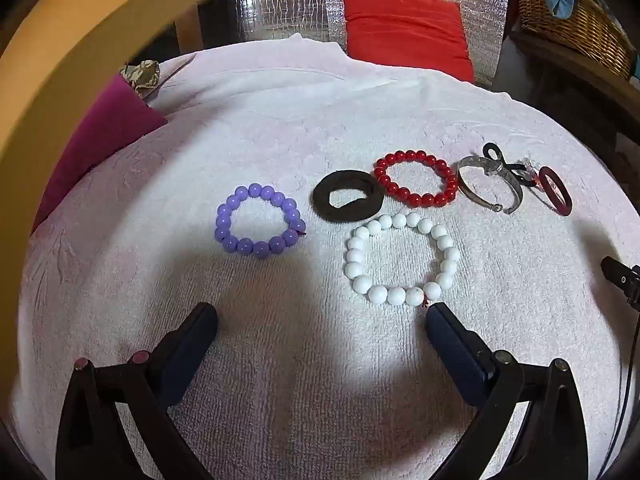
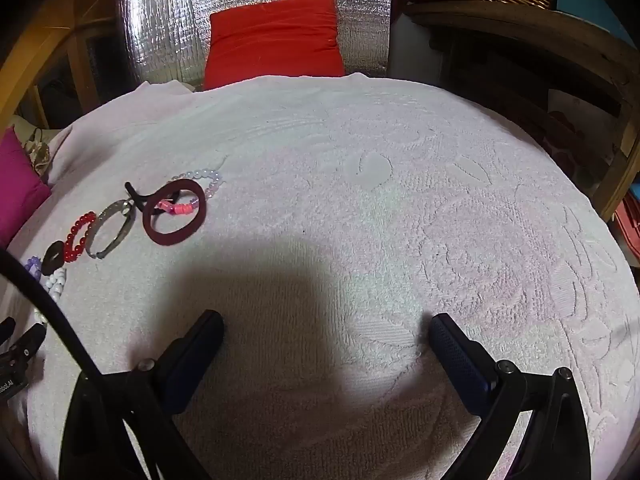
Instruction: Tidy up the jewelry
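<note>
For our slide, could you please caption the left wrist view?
Open left tool above purple, white and red bracelets on a towel.

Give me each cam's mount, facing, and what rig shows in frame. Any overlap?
Left wrist: on the left gripper, angled down at the white towel with the purple, white and red bracelets; its open jaws show.
Right wrist: on the right gripper, angled down at mostly bare towel; open jaws show, jewelry far left.
Shared: the towel, red bracelet, silver bangle, maroon band, red cushion.
</note>
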A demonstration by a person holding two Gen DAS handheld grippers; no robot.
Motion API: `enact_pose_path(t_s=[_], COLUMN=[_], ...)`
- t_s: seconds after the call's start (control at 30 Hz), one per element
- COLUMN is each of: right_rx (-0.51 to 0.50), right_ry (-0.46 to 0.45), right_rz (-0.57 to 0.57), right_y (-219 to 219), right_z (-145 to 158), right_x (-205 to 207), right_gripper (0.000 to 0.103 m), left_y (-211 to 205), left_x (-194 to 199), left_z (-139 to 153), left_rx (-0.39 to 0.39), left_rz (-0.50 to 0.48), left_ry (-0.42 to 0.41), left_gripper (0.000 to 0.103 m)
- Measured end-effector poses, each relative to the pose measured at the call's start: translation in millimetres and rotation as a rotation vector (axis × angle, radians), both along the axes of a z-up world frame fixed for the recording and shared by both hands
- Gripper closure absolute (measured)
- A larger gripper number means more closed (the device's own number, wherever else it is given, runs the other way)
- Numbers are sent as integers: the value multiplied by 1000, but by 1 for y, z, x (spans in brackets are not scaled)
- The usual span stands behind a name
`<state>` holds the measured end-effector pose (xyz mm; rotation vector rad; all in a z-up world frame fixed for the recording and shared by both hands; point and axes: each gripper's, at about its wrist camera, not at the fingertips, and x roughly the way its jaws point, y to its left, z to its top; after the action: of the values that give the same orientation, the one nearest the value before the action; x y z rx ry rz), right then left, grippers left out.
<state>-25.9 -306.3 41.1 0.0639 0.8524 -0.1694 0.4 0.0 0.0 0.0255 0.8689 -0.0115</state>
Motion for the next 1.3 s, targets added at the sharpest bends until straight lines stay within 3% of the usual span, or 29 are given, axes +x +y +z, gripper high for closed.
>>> enact_pose_path(t_s=[0.83, 0.97, 1.03, 1.07, 1.13, 1.2, 1.3], right_rx=[13, 13, 32, 36, 3, -56, -46], right_ry=[12, 96, 143, 169, 126, 19, -159], right_rz=[-40, -103, -105, -88, -61, -32, 46], right_y=[2, 11, 14, 17, 25, 39, 59], right_z=[1, 6, 11, 16, 34, 62, 114], right_x=[-2, -4, -8, -12, -28, -52, -96], right_gripper=[0, 0, 0, 0, 0, 0, 0], left_y=[-2, 6, 12, 18, 26, 40, 55], left_x=[1, -5, -17, -29, -49, -77, -107], left_z=[0, 10, 22, 33, 55, 89, 125], left_rx=[8, -41, -53, -46, -10, 31, 72], left_rz=[0, -23, -46, -34, -6, 33, 89], left_ry=[-4, 122, 141, 100, 22, -81, -178], left_gripper=[0, 0, 0, 0, 0, 0, 0])
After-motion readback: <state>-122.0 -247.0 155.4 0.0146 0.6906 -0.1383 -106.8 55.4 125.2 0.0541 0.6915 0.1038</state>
